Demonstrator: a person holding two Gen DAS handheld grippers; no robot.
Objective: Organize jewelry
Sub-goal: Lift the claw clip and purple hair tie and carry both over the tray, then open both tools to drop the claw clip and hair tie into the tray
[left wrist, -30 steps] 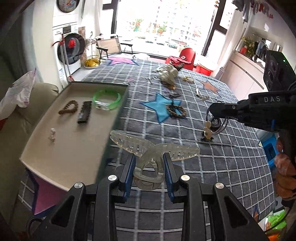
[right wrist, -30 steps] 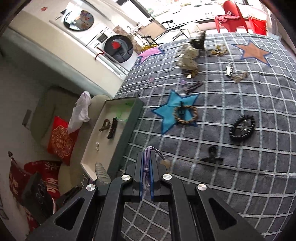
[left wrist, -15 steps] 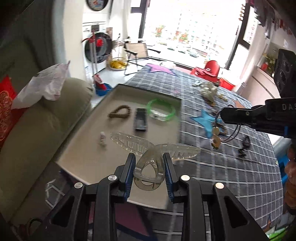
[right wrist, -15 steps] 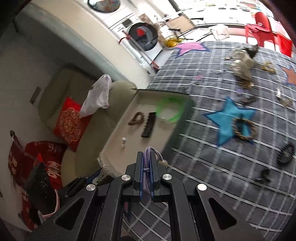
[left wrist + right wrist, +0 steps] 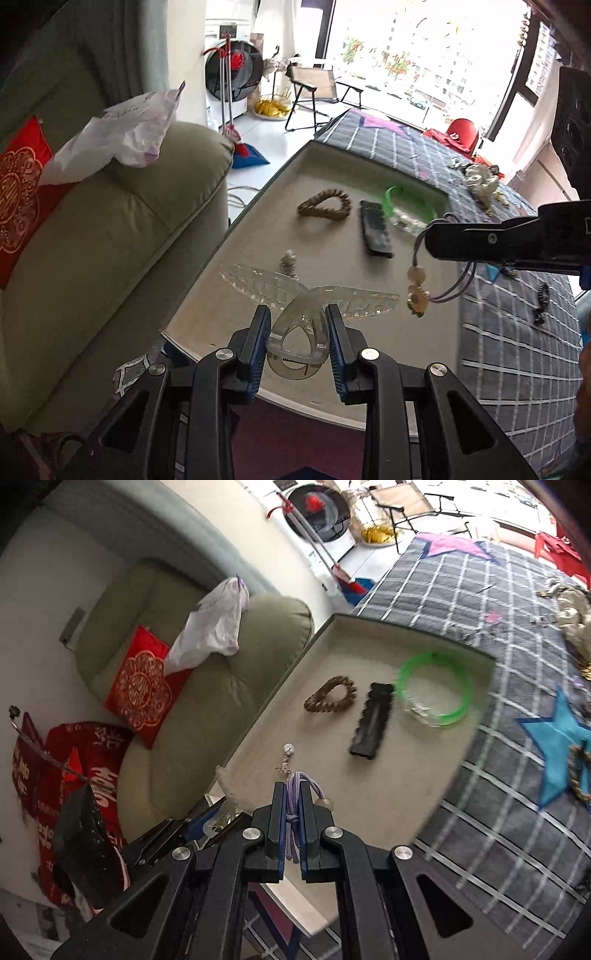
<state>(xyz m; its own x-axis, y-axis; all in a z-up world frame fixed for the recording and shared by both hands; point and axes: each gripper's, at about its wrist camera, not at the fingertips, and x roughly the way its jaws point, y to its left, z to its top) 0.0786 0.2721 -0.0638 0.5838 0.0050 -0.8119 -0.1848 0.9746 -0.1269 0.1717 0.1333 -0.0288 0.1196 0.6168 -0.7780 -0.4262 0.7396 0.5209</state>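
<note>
While both grippers hang over the beige tray (image 5: 332, 266), the left gripper (image 5: 297, 341) has its jaws pinching a clear hair claw (image 5: 306, 295) by its handle end, teeth spread above the tray's near part. Over on the right, the right gripper (image 5: 293, 825) has jaws pressed together on a purple cord bracelet (image 5: 421, 280), beads dangling free above the tray. Down inside the tray lie a brown braided bracelet (image 5: 330, 699), a black clip (image 5: 371, 725), a green bangle (image 5: 434, 688) and a small charm (image 5: 286, 758). More jewelry sits on the checked cloth (image 5: 491, 830) beyond
</note>
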